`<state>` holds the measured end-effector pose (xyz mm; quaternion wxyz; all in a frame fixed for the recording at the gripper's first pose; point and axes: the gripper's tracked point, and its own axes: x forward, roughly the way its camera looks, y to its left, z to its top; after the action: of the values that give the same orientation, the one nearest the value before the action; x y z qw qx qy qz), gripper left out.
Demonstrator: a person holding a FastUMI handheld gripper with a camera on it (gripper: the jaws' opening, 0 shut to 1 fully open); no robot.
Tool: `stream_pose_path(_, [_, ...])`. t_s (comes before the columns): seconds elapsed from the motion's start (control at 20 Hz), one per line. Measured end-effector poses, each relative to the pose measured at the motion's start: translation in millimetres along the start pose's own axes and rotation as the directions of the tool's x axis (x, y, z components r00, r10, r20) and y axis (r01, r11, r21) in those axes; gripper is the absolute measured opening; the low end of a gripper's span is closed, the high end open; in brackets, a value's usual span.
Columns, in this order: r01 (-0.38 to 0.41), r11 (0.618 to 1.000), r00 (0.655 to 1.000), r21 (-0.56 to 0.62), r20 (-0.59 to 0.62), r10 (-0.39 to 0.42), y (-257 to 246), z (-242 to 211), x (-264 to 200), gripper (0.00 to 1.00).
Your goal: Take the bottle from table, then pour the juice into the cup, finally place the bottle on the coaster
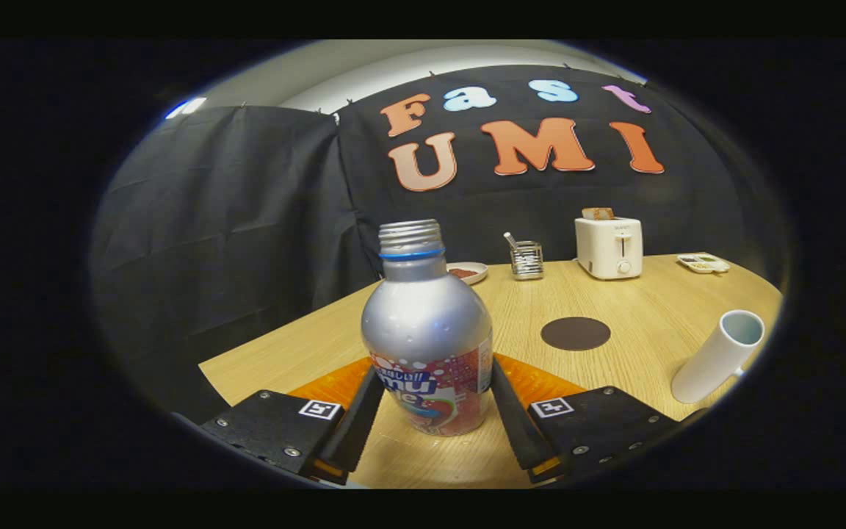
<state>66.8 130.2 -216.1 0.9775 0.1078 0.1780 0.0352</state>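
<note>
The gripper (430,411) has its two fingers (355,426) set on either side of the lower body of the aluminium juice bottle (427,330), at the height of the printed label. Both inner faces look to be touching the bottle's sides, so the jaws are narrowed to the bottle's width and appear to press on it from left and right. Whether the squeeze is firm enough to lift, I cannot tell.

The bottle stands upright between the fingers, long axis vertical, its base seemingly resting on the wooden table (636,308). Its threaded neck carries no cap, so the mouth is open and the bottle has to stay upright while it travels.

What matters next is direction. The white cup (720,356) stands ahead and well off to the right of the fingers, apart from the bottle, its open mouth showing; its lean is probably the lens. The dark round coaster (575,333) lies flat on the table between bottle and cup, beyond the right finger and nearer than the cup. So the carry runs forward and rightward, past the coaster, and the pour would likely tip the neck to the right.

Farther back stand a white toaster (609,246), a small wire holder (526,259) and a small dish (467,272), clear of that path.
</note>
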Motion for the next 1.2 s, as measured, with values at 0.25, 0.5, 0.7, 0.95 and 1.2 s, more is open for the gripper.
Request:
stream_pose_path(0.25, [-0.003, 0.993, 0.999, 0.114, 0.032, -0.001, -13, 23, -15, 0.79])
stream_pose_path(0.5, [0.001, 0.977, 0.998, 0.213, 0.053, -0.013, -31, 37, -31, 0.79])
stream_pose_path(0.7, [0.008, 0.949, 0.997, 0.317, 0.071, -0.032, -50, 46, -40, 0.79])
stream_pose_path(0.95, [0.003, 0.906, 0.997, 0.422, 0.066, -0.034, -66, 40, -47, 0.78])
stream_pose_path(1.2, [-0.047, 0.828, 0.997, 0.559, 0.078, 0.003, -73, 43, -53, 0.79])
